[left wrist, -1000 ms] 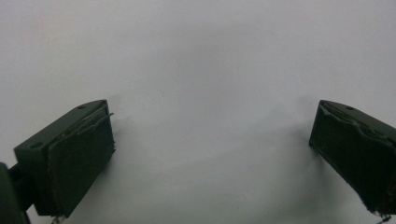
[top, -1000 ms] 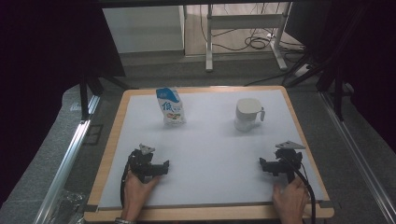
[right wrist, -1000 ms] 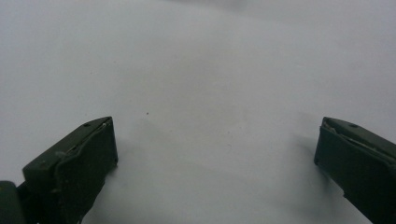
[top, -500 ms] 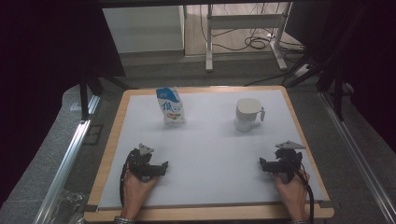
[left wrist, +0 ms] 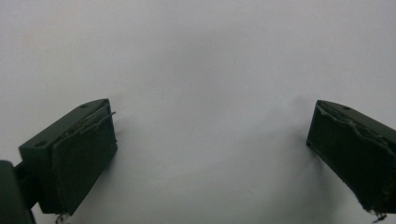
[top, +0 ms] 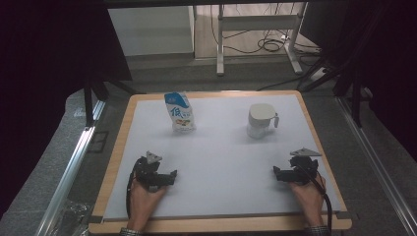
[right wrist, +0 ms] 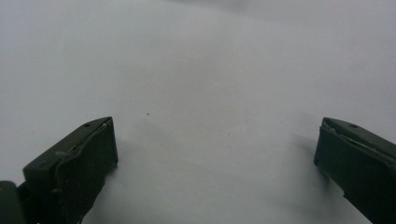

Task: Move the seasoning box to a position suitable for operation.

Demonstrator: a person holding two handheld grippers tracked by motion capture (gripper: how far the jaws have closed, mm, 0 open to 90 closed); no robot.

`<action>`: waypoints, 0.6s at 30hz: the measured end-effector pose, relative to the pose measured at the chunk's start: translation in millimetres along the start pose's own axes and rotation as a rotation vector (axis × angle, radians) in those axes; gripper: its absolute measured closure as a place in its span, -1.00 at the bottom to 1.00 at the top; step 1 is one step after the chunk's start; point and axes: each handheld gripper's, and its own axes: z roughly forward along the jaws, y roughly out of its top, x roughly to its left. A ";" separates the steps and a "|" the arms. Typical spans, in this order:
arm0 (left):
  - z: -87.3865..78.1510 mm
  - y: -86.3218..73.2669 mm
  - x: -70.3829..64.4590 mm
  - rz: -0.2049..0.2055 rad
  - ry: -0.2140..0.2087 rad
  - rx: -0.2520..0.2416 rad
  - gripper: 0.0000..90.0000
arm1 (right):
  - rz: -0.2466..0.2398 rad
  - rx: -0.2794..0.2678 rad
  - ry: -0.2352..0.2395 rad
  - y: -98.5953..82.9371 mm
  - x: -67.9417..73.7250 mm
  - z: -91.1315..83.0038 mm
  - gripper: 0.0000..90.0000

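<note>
1. Presently, a white-and-blue printed snack bag point(top: 180, 112) stands upright at the far left of the white-topped, wood-framed worktop point(top: 221, 162); a white plastic jug with a side handle point(top: 261, 120) stands at the far right, well apart from the bag.
2. Nothing lies between either gripper and these two items; bare white surface separates them.
3. Left gripper point(top: 169, 176), black with a grey plate on top, rests low at the near left, held by a hand point(top: 142, 197); jaws spread wide, nothing between them point(left wrist: 205, 154).
4. Right gripper point(top: 276, 173) rests at the near right in the other hand point(top: 309, 195), pointing inward; jaws likewise wide apart and empty point(right wrist: 215, 158).
5. Both hands sit just inside the near wooden edge; the worktop centre is open.
</note>
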 end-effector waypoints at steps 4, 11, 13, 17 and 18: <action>0.0 0.0 0.1 0.000 0.000 0.000 -0.98 | -0.007 -0.002 0.018 1.2 -0.9 0.1 -1.00; -0.1 -0.1 0.0 0.000 0.000 0.000 -0.98 | -0.010 -0.034 0.115 13.4 6.2 -4.7 -1.00; -0.1 -0.1 -0.1 0.001 0.000 -0.001 -0.97 | -0.019 -0.031 0.127 15.5 7.4 -4.5 -1.00; -0.1 -0.2 -0.1 0.001 0.000 -0.001 -0.97 | -0.023 -0.065 0.201 22.8 9.4 -4.8 -1.00; -0.1 -0.2 -0.1 0.001 0.000 -0.001 -0.97 | -0.026 -0.067 0.208 24.1 9.5 -5.1 -1.00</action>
